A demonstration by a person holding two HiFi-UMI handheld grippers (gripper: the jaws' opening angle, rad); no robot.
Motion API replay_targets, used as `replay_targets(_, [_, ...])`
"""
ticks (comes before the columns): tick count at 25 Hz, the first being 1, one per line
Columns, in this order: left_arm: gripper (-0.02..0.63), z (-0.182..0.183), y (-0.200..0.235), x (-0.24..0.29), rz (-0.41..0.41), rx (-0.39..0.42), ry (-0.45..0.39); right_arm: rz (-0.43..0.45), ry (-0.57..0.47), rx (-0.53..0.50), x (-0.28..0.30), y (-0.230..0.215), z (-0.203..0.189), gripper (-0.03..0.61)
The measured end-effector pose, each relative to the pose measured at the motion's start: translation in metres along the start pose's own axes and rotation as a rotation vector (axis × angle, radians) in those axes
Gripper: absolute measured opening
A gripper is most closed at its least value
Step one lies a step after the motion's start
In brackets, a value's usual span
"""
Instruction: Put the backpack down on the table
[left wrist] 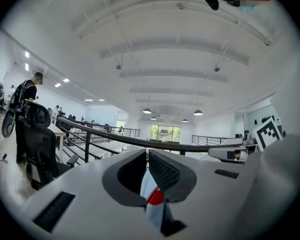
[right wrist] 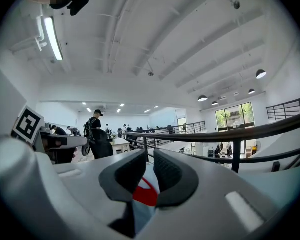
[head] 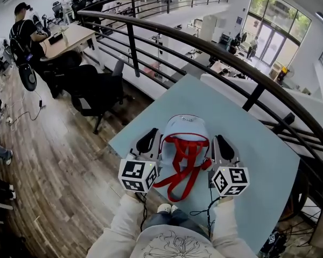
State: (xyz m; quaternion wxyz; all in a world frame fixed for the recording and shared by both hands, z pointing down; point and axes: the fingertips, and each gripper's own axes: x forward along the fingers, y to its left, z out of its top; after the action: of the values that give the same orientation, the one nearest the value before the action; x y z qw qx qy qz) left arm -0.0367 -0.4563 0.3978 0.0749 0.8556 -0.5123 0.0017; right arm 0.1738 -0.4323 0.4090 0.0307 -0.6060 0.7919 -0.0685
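Observation:
A pale blue backpack (head: 183, 133) with red straps (head: 182, 165) is held between my two grippers, over the near part of the light blue table (head: 258, 144). My left gripper (head: 151, 142) is shut on the backpack's left side. My right gripper (head: 222, 144) is shut on its right side. In the left gripper view the jaws (left wrist: 146, 176) pinch pale blue fabric with a red strip (left wrist: 155, 198). The right gripper view shows the same: jaws (right wrist: 149, 176) closed on blue fabric and red strap (right wrist: 144, 196). The backpack's underside is hidden.
A dark curved railing (head: 204, 42) runs behind the table, with a drop to a lower floor beyond. A black office chair (head: 97, 90) stands on the wooden floor to the left. A person (head: 24, 34) stands at a desk at the far left.

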Motion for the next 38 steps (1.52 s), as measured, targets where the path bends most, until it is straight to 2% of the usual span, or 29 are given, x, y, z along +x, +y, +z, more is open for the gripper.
replay_targets(13, [0.017,0.027,-0.001,-0.01,0.039,0.015,-0.047,-0.009,-0.045,-0.02,-0.003,0.007,0.03,0.043])
replay_targets(38, [0.017,0.034,-0.002,-0.024,0.067,0.032,-0.062,-0.007,-0.064,-0.01,-0.013,0.012,0.036,0.035])
